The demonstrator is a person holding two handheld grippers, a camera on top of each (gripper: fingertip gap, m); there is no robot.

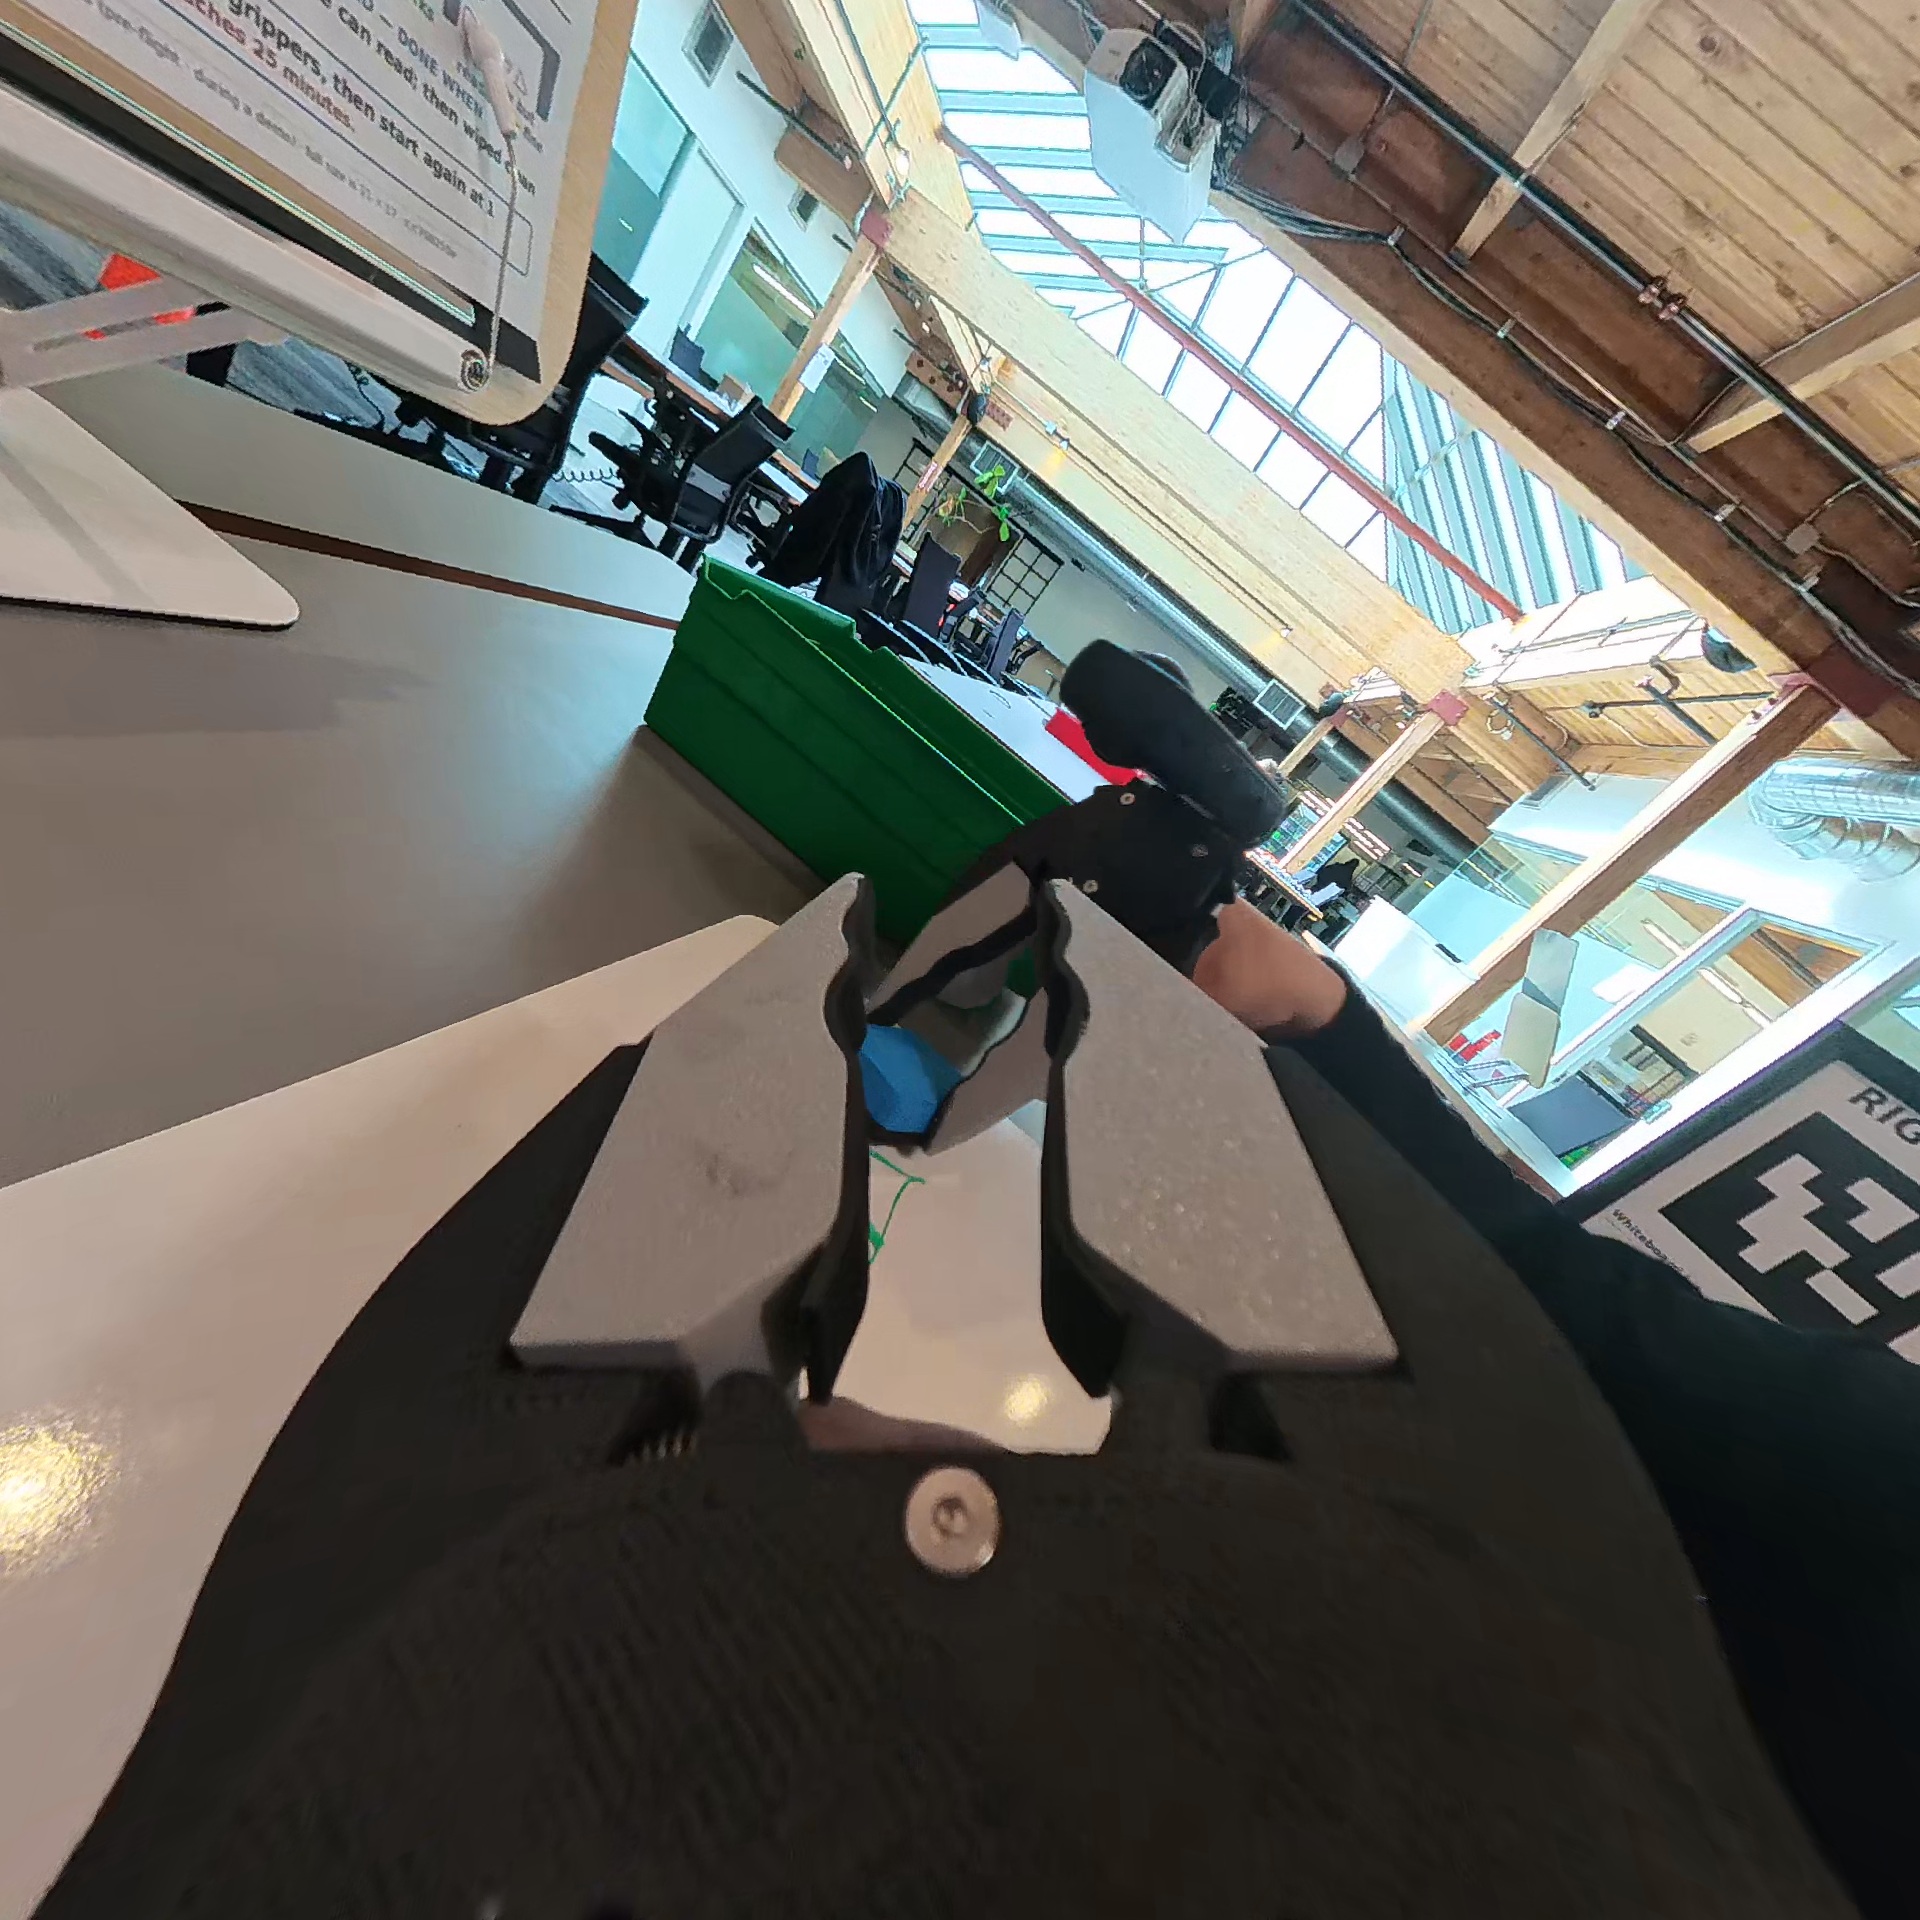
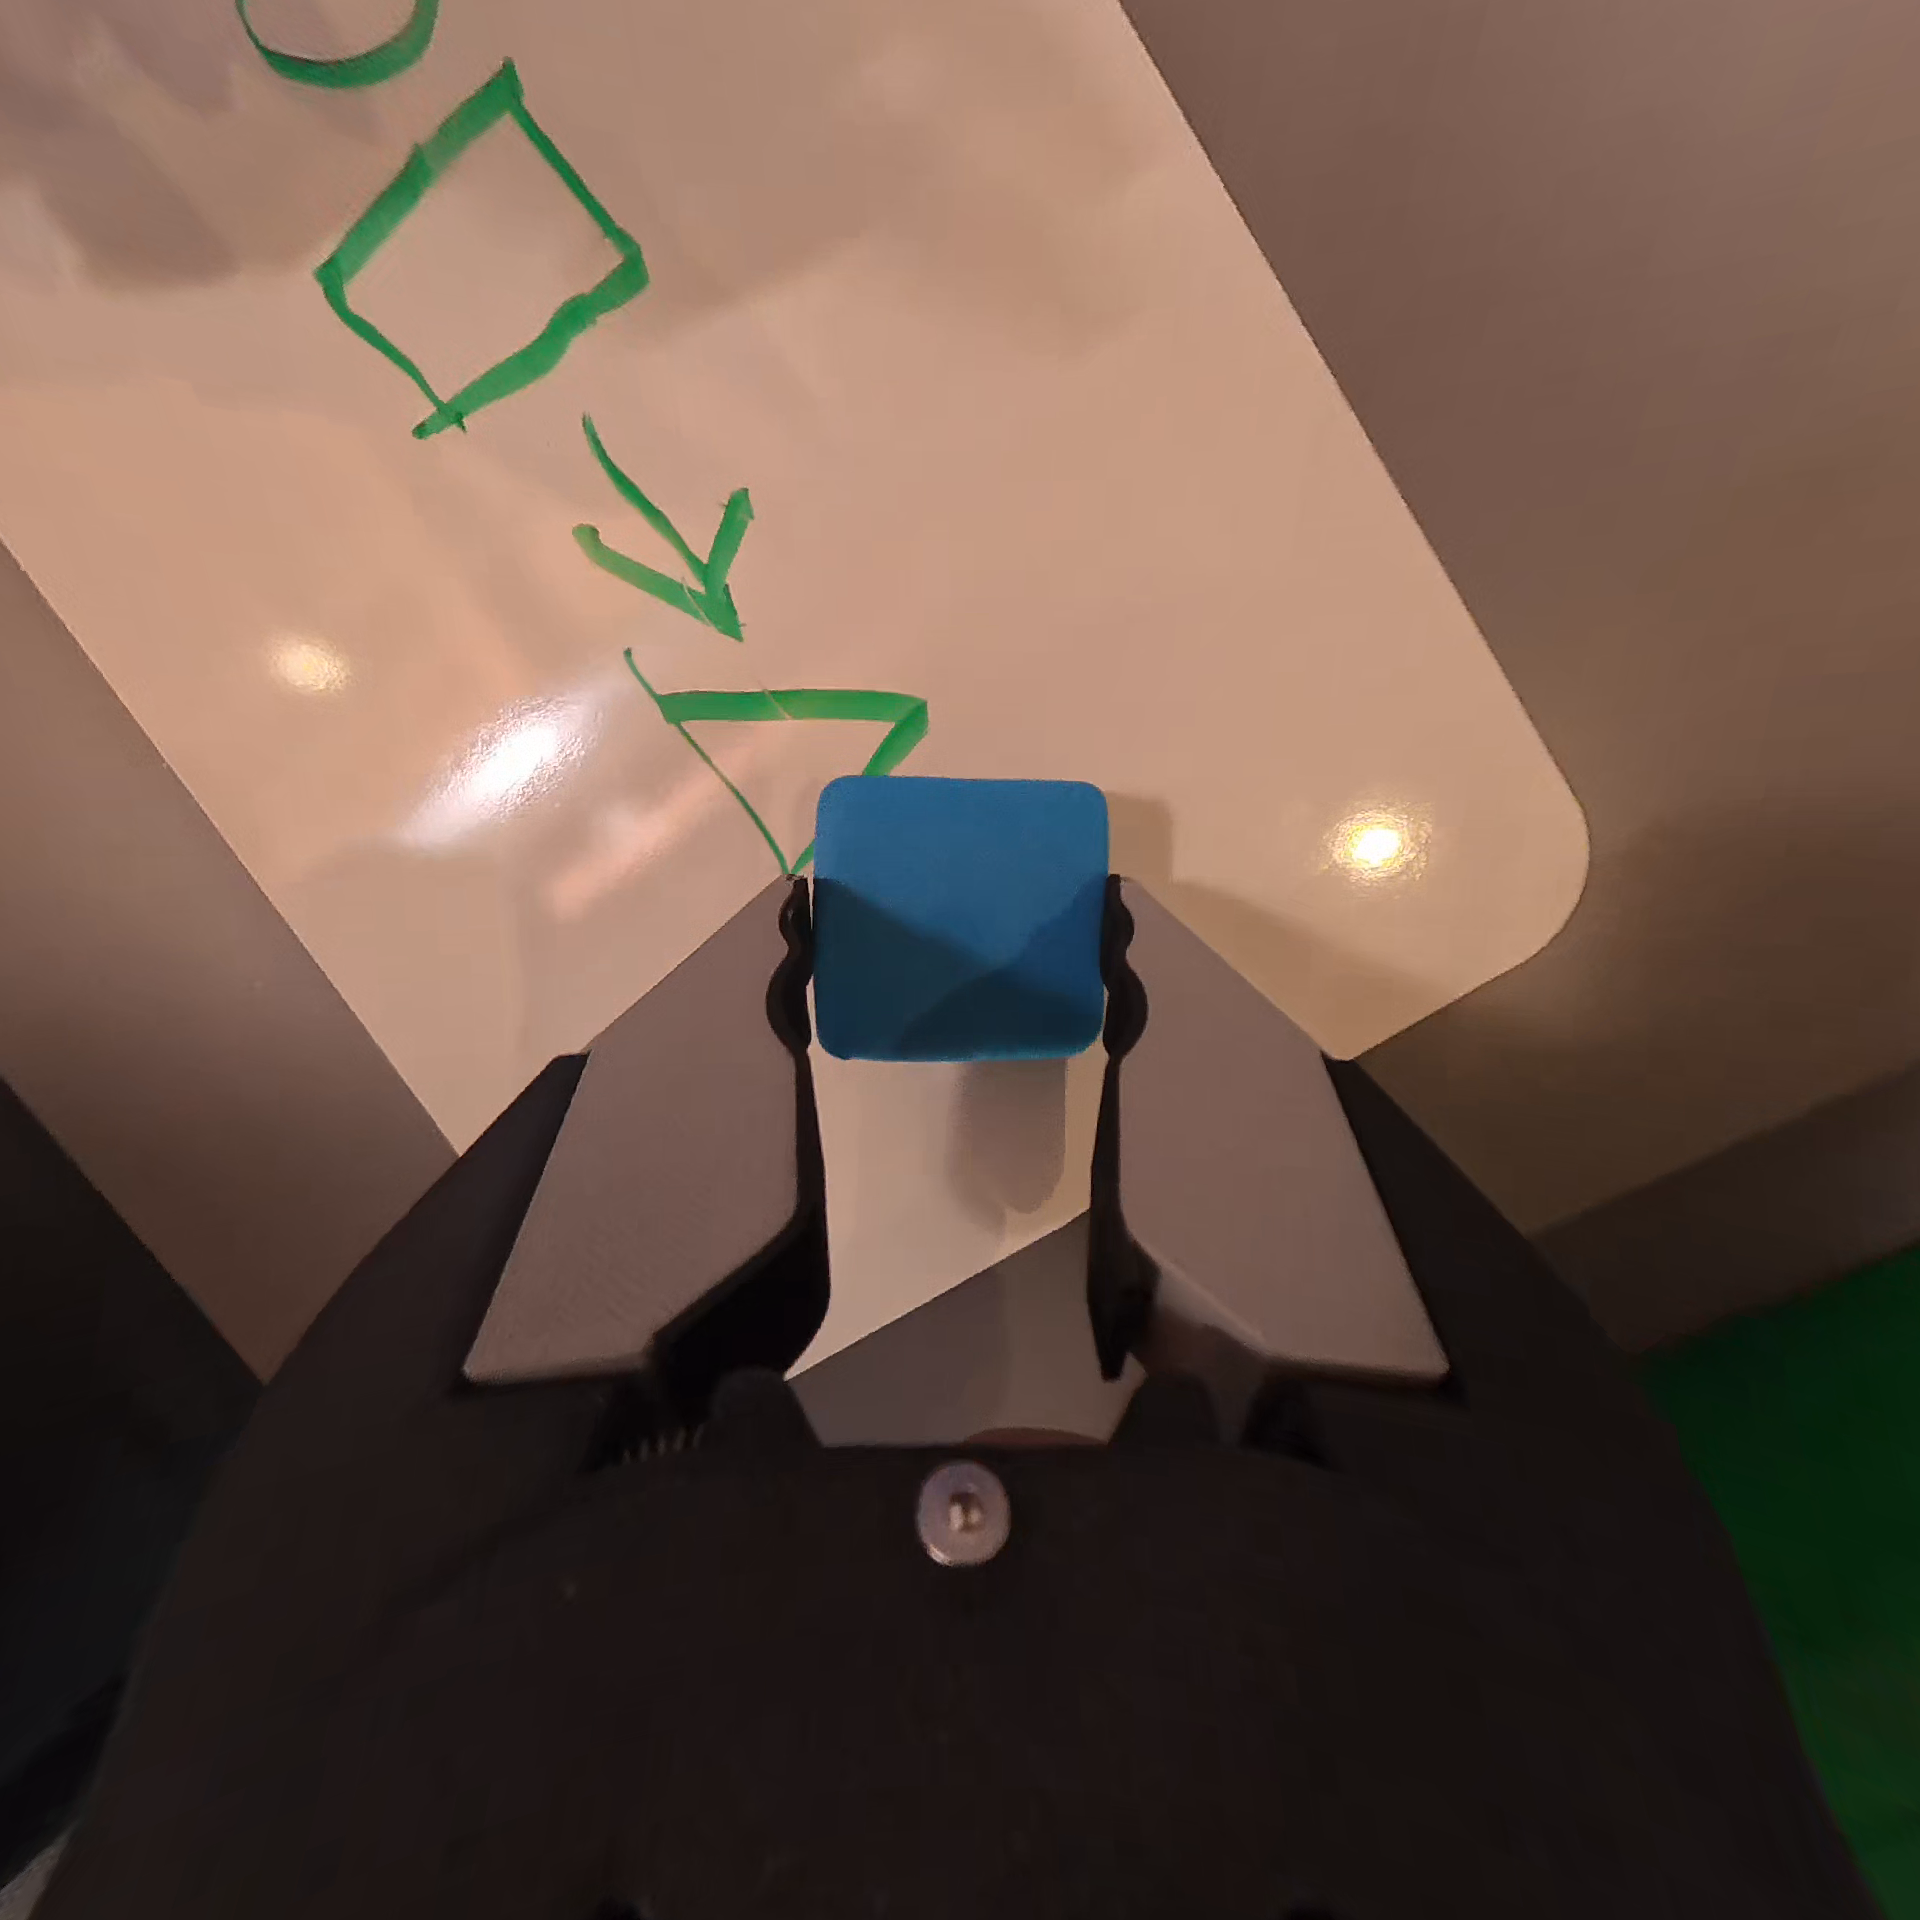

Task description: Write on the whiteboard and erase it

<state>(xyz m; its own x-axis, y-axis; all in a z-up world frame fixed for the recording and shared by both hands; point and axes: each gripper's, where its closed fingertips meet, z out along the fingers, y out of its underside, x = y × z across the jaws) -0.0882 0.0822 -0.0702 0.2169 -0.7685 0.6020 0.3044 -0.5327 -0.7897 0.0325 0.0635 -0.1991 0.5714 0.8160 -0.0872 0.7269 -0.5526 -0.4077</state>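
Observation:
The white whiteboard lies flat on the grey table. Green marker shapes are drawn on it: part of a circle, a square, an arrow and a triangle. My right gripper is shut on a blue eraser block, which sits at the triangle's lower corner. In the left wrist view my left gripper is open and empty, low over the whiteboard. Through its gap I see the right gripper's fingers, the eraser and a green mark.
A green crate stands on the table beyond the board; it also shows in the right wrist view. A white stand base and a printed sign are at the far left. A hand and black sleeve hold the right gripper. Some 20 cm of space lies between my two pairs of fingers.

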